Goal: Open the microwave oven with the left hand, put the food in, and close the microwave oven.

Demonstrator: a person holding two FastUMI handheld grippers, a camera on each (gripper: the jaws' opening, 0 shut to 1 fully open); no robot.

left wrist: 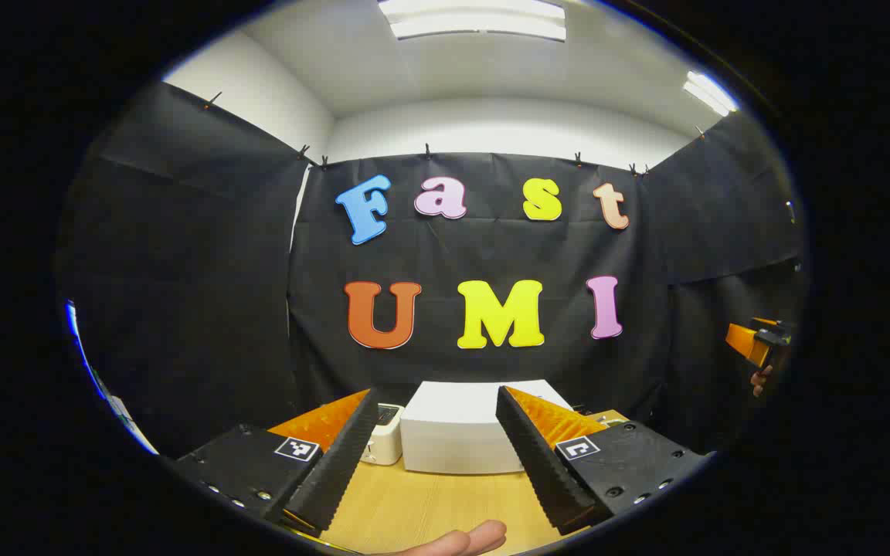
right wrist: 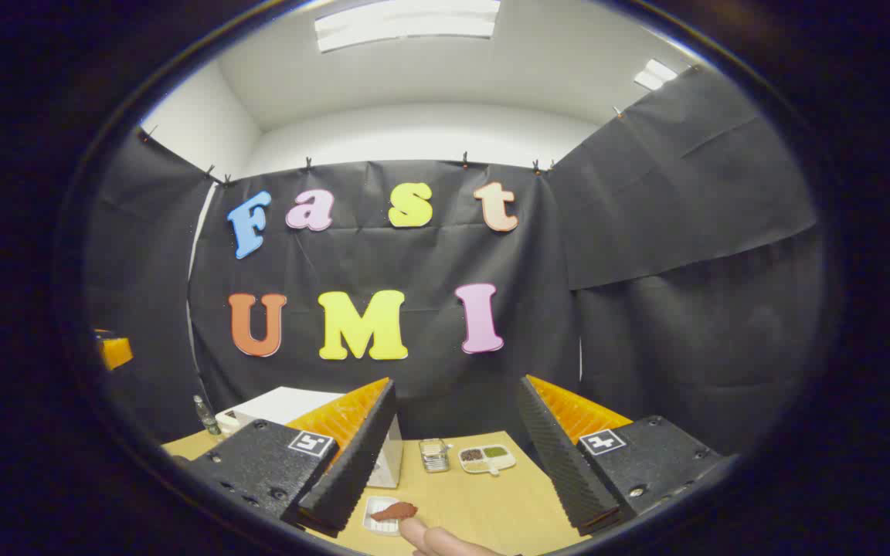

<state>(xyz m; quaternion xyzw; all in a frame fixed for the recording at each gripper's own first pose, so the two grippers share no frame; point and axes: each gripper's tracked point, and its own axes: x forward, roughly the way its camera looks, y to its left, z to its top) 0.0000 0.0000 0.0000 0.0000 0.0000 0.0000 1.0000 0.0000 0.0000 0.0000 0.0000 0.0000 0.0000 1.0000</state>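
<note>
Fingertip (right wrist: 422, 534) near the food (right wrist: 394, 510) on its small plate (right wrist: 380, 524); right gripper (right wrist: 453, 479) wide apart, holding nothing. Left gripper (left wrist: 433, 463) likewise spread and empty, facing the closed white microwave (left wrist: 464, 432) far on the wooden table (left wrist: 429, 506).

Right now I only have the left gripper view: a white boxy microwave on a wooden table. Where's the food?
Observer: The right gripper view has it: a reddish-brown piece of food on a small white plate, on the table near the microwave.
Operator: Is the right gripper holding it?
Observer: No. The right gripper is open and holds nothing. The food lies on its plate.
</note>
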